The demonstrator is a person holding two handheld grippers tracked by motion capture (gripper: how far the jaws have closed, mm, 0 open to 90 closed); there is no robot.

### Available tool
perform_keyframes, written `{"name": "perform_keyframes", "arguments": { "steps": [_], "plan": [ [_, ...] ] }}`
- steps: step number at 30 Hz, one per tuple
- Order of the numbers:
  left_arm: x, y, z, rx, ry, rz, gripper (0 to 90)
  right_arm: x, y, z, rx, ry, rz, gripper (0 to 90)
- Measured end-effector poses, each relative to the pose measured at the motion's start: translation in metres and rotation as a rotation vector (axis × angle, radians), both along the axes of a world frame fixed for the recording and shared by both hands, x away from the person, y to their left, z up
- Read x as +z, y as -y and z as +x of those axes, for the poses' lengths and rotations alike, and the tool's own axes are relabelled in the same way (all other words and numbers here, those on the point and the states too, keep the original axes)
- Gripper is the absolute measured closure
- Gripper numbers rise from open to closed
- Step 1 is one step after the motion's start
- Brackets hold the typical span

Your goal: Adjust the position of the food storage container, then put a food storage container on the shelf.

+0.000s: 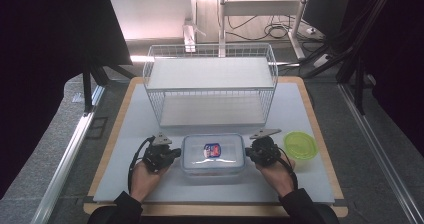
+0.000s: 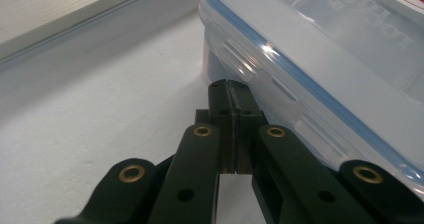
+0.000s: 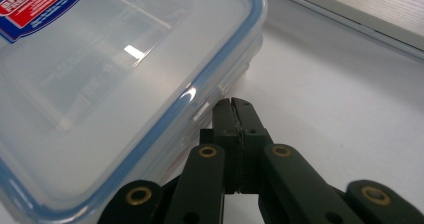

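Two claws flank one container, and both have their black jaws pressed flat together with nothing between them. In the left gripper view the left claw (image 2: 231,86) has its shut tips right at the clear side wall of the container, just under the lid's rim; whether they touch the plastic I cannot tell. The right claw (image 3: 233,103) sits the same way in the right gripper view, its tips right by the container's edge at a rounded corner.

From the high view, the left claw (image 1: 175,152) points right and the right claw (image 1: 248,153) points left, each lying low and about level over the counter. The person's left hand (image 1: 144,176) and right hand (image 1: 276,173) grip the tool bodies from the near side, dark sleeves entering at the bottom, a black cable looping beside each wrist.

The rectangular clear plastic food container (image 1: 213,155) rests on the white counter (image 1: 125,134) near the front edge, centred between the claws. Up close the two gripper views reveal what the high view blurs: a blue seal running round the lid, moulded latch flaps along the sides, and raised lettering on the lid. A red, white and blue label sits at the lid's middle.

Farther out, a round lime-green plastic lid (image 1: 300,145) lies just right of the right claw. A white wire basket shelf (image 1: 210,86) stands on the far side of the container.
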State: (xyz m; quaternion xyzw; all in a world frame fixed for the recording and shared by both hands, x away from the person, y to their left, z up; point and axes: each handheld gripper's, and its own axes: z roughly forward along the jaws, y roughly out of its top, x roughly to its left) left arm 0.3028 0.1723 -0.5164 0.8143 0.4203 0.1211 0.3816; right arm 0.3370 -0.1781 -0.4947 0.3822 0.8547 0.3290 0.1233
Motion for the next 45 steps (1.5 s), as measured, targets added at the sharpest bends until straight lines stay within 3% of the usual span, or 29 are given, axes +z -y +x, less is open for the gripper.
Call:
{"name": "perform_keyframes", "arguments": {
  "steps": [4, 6, 7, 10, 12, 13, 19, 25, 29, 34, 35, 36, 39, 45],
  "plan": [
    [0.006, -0.009, -0.008, 0.029, 0.048, 0.029, 73.6, 0.003, 0.005, -0.006, 0.021, 0.035, -0.011, 84.9],
    [0.01, -0.018, -0.014, 0.057, 0.065, 0.018, 62.3, 0.007, 0.011, -0.009, 0.019, 0.056, -0.001, 80.6],
    [0.011, -0.022, -0.017, 0.066, 0.069, 0.01, 59.6, 0.01, 0.017, -0.011, 0.038, 0.062, 0.029, 77.3],
    [0.014, -0.031, -0.027, 0.057, 0.093, 0.003, 55.5, 0.013, 0.022, -0.013, 0.052, 0.058, 0.062, 72.3],
    [0.017, -0.034, -0.035, 0.045, 0.107, -0.007, 44.8, 0.017, 0.027, -0.017, 0.052, 0.077, 0.071, 63.2],
    [0.017, -0.034, -0.035, 0.045, 0.107, -0.007, 40.2, 0.017, 0.027, -0.017, 0.052, 0.077, 0.071, 63.2],
    [0.015, -0.03, -0.043, 0.021, 0.11, 0.027, 24.8, 0.022, 0.035, -0.021, 0.037, 0.103, 0.119, 40.0],
    [0.011, -0.031, -0.042, 0.004, 0.076, 0.011, 9.7, 0.019, 0.039, -0.026, 0.031, 0.109, 0.131, 24.4],
    [0.012, -0.031, -0.042, 0.002, 0.084, -0.001, 3.9, 0.017, 0.041, -0.025, 0.027, 0.1, 0.143, 19.1],
    [0.01, -0.033, -0.042, 0.002, 0.137, -0.003, 0.4, 0.017, 0.04, -0.024, 0.028, 0.098, 0.147, 13.5],
    [0.01, -0.034, -0.041, -0.001, 0.136, -0.018, 0.5, 0.017, 0.039, -0.024, 0.027, 0.101, 0.149, 12.5],
    [0.01, -0.036, -0.038, -0.011, 0.115, -0.085, 0.9, 0.018, 0.039, -0.024, 0.029, 0.099, 0.156, 11.5],
    [0.009, -0.038, -0.036, -0.021, 0.102, -0.118, 1.3, 0.018, 0.038, -0.024, 0.032, 0.101, 0.159, 10.5],
    [0.012, -0.031, -0.033, -0.05, 0.119, -0.08, 0.2, 0.021, 0.033, -0.023, 0.067, 0.097, 0.16, 7.0]
  ]
}}
